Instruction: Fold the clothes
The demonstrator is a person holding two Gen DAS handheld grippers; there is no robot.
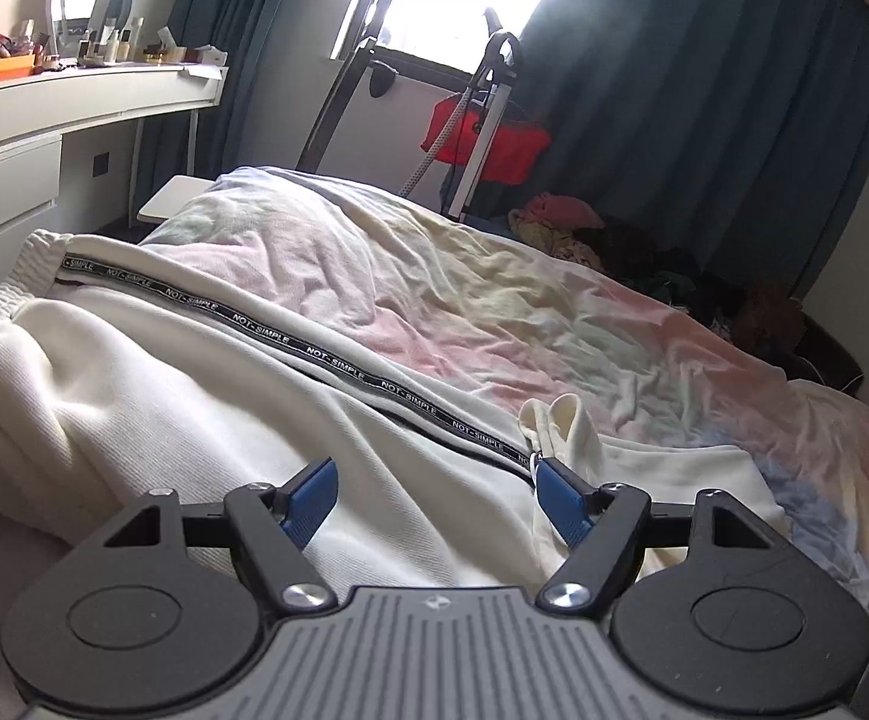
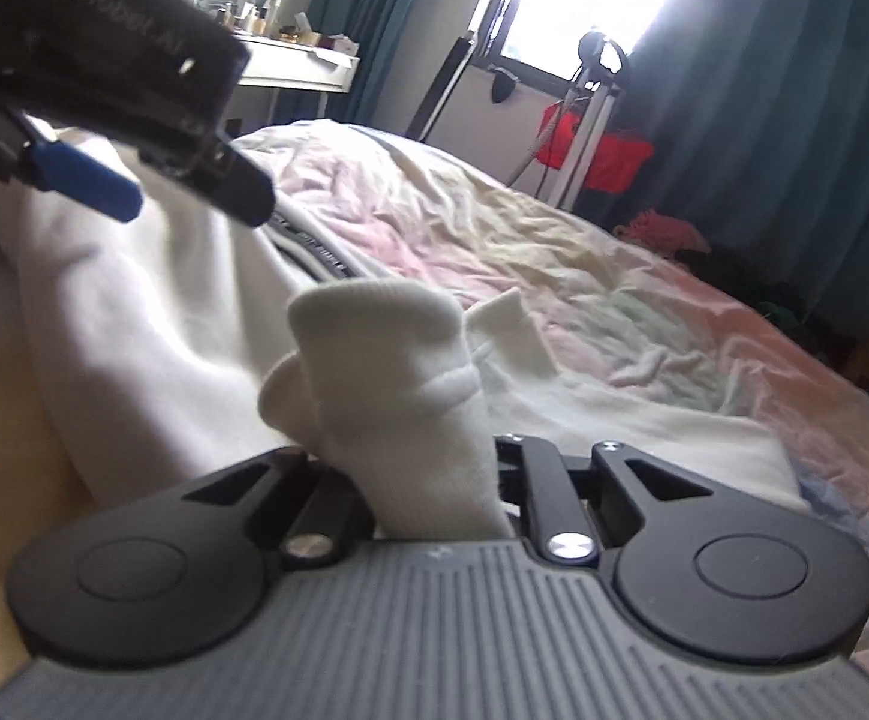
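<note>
A cream white zip jacket (image 1: 194, 396) with a black "NOT-SIMPLE" zipper tape (image 1: 338, 360) lies spread on the bed. My left gripper (image 1: 437, 489) is open, its blue pads (image 1: 314, 498) resting low over the jacket's front near the zipper's lower end. My right gripper (image 2: 434, 480) is shut on a thick fold of the jacket's white ribbed fabric (image 2: 386, 348), which stands up between the jaws. The left gripper also shows in the right wrist view (image 2: 134, 180), at upper left above the jacket (image 2: 134, 330).
The bed is covered by a crumpled pastel sheet (image 1: 524, 300). A white dressing table (image 1: 74, 102) with bottles stands at left. A garment steamer with a red cloth (image 1: 488, 144) and a pile of clothes (image 1: 614, 240) are beyond the bed, by dark curtains.
</note>
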